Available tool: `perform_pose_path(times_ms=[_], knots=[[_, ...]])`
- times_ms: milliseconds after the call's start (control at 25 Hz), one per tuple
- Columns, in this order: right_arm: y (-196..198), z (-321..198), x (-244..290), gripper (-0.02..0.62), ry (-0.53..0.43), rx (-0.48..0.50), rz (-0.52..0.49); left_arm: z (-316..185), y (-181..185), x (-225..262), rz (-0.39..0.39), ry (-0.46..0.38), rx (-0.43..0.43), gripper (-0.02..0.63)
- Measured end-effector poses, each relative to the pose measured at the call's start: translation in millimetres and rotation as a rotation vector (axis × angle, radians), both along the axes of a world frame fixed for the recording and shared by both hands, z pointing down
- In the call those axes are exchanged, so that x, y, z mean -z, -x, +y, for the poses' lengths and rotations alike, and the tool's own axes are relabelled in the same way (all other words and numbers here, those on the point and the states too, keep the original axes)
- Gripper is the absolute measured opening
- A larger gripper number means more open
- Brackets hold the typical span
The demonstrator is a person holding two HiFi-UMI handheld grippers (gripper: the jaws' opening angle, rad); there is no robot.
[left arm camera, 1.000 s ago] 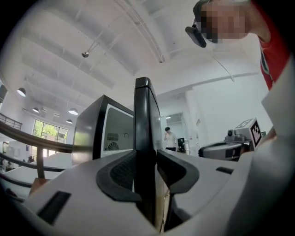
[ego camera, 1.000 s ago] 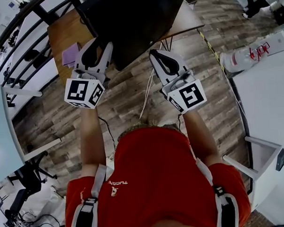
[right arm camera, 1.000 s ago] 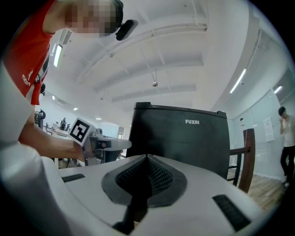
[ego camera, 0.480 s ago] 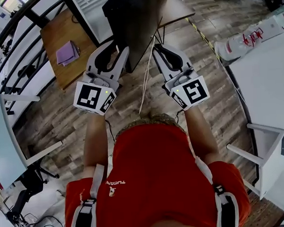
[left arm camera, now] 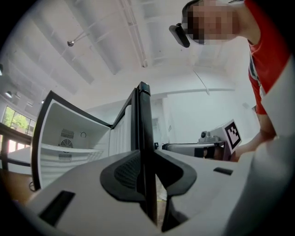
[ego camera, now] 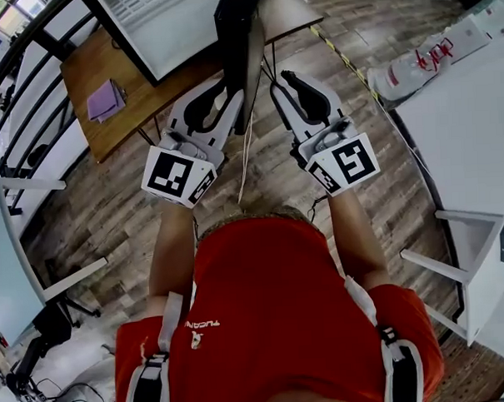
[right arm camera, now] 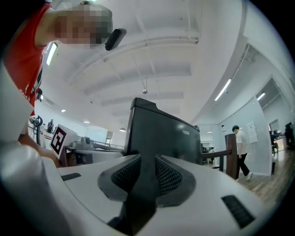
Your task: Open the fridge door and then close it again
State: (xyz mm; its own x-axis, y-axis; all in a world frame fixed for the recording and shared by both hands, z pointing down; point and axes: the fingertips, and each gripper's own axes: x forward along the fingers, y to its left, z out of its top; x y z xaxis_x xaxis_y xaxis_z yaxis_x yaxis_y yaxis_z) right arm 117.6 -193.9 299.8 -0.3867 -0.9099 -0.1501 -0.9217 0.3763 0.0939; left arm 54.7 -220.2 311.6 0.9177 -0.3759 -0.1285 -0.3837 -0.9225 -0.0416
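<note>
Door (ego camera: 244, 46) has swung edge-on to us now; our left gripper (ego camera: 216, 96) sits level, closing round its edge, right gripper (ego camera: 290, 82) alongside, opening

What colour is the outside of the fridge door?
Black and slightly glossy. The fridge door shows best in the right gripper view.

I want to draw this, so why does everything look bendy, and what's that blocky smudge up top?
Left gripper view: wide lens curves the open fridge, corners go black. Right gripper view: same bending, ceiling lights glare white. Both: the blocky patch was added to hide a face. Head view: floor planks bow, fairly sharp.
</note>
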Motion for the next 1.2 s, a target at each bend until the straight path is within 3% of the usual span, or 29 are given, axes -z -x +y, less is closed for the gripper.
perform_pose_path(times_ms=[360, 800, 1000, 1200], knots=[[-31, 28, 25, 0.181, -0.007, 0.052, -0.041, 38, -66, -3, -0.006, 0.006, -0.010, 0.061], [-92, 35, 24, 0.224, 0.043, -0.034, -0.006, 76, -146, 0, -0.030, -0.028, 0.013, 0.052], [-123, 38, 20, 0.224, 0.037, -0.048, -0.007, 90, -143, -8, -0.042, -0.021, 0.057, 0.052], [-158, 42, 18, 0.221, 0.022, -0.027, -0.011, 90, -106, -11, -0.002, 0.025, 0.157, 0.029]])
